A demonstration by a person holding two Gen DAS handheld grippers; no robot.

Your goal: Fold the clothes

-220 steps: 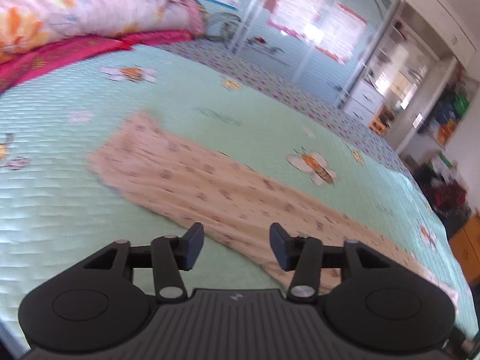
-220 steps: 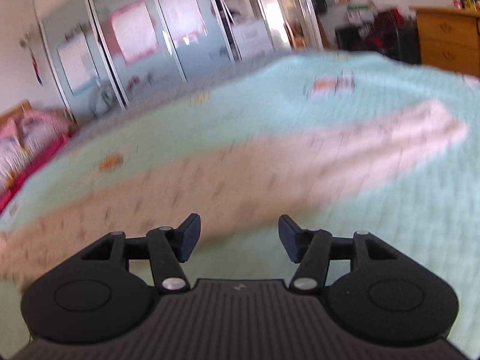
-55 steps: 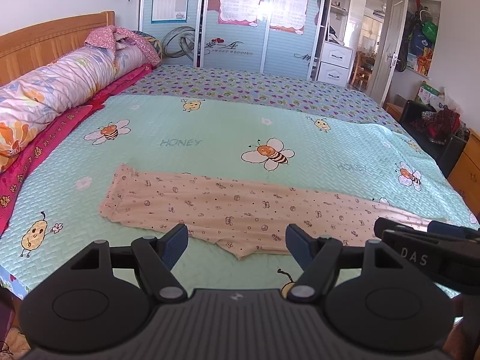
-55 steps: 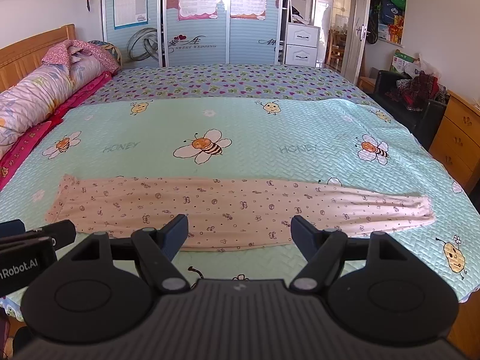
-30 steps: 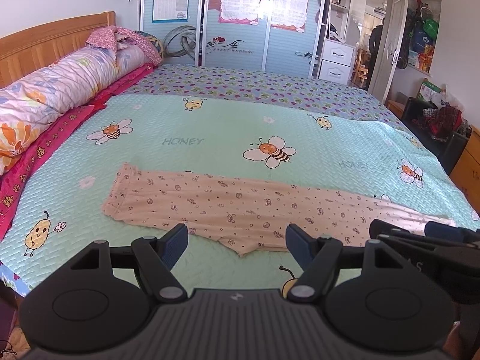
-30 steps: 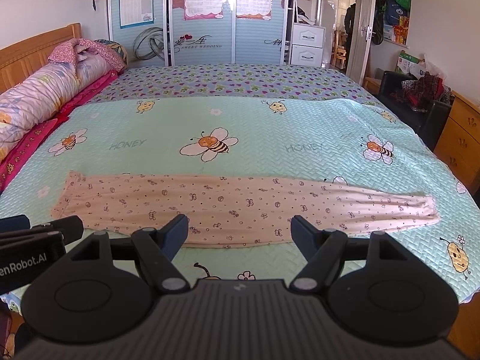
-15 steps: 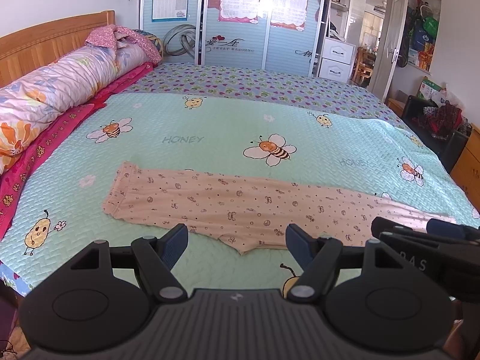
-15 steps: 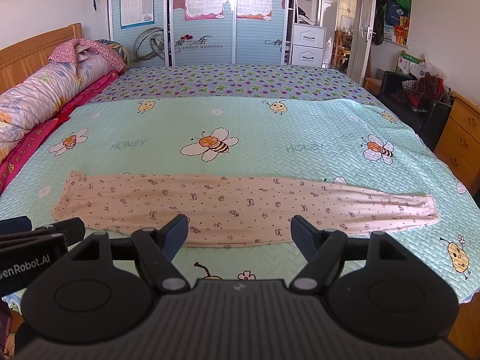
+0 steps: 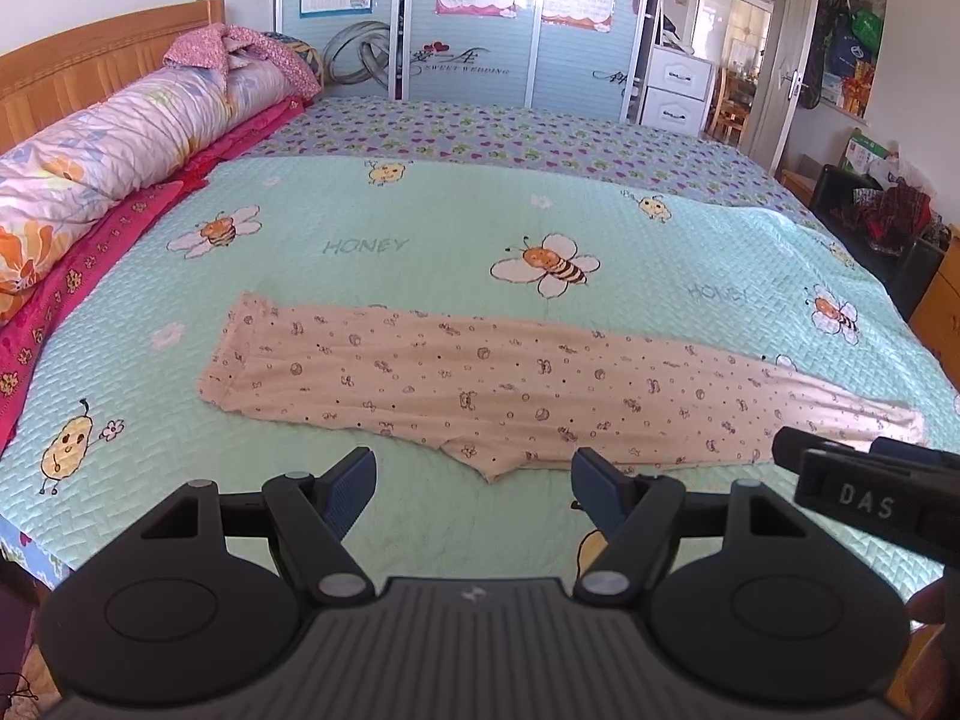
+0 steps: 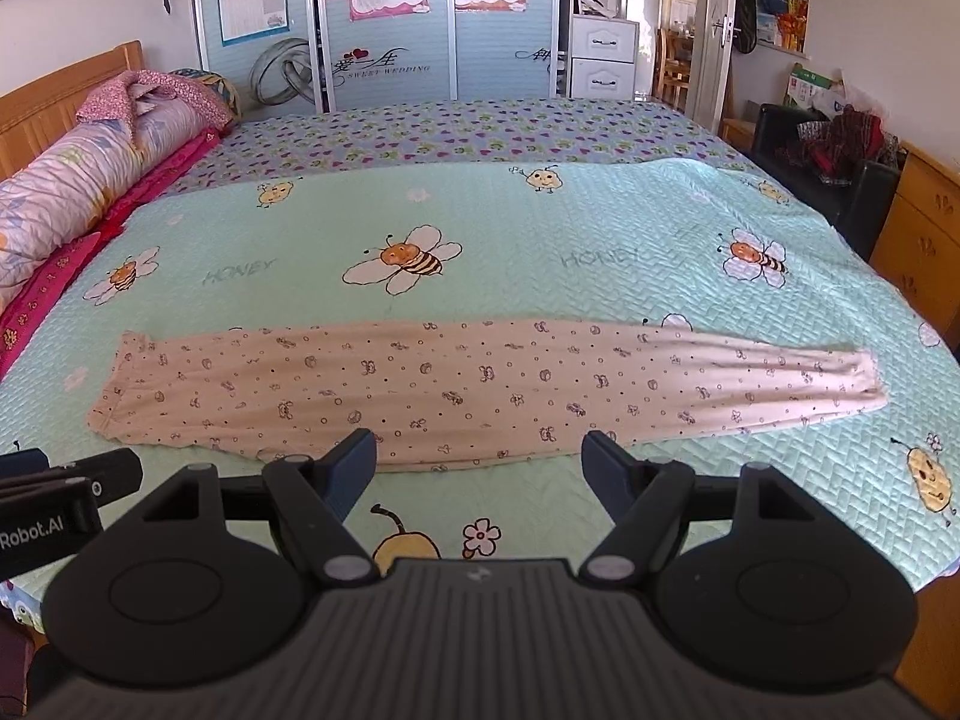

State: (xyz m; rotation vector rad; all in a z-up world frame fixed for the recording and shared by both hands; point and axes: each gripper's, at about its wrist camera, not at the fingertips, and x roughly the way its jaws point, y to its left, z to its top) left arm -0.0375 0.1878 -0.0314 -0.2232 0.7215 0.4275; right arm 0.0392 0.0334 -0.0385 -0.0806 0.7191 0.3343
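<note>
Wooden dresser (image 10: 918, 228): right view only

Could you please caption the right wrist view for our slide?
Open right gripper hovers above peach patterned trousers laid flat across the bee-print bedspread.

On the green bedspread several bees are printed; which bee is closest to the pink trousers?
The big bee with white wings in the bedspread's middle, just above the trousers.

The near edge of the bedspread (image 10: 780, 480) is hidden behind the right gripper (image 10: 479, 468). In the left wrist view, the trouser cuff (image 9: 900, 420) is partly covered, and the left gripper (image 9: 473, 479) body is cut off below.
</note>
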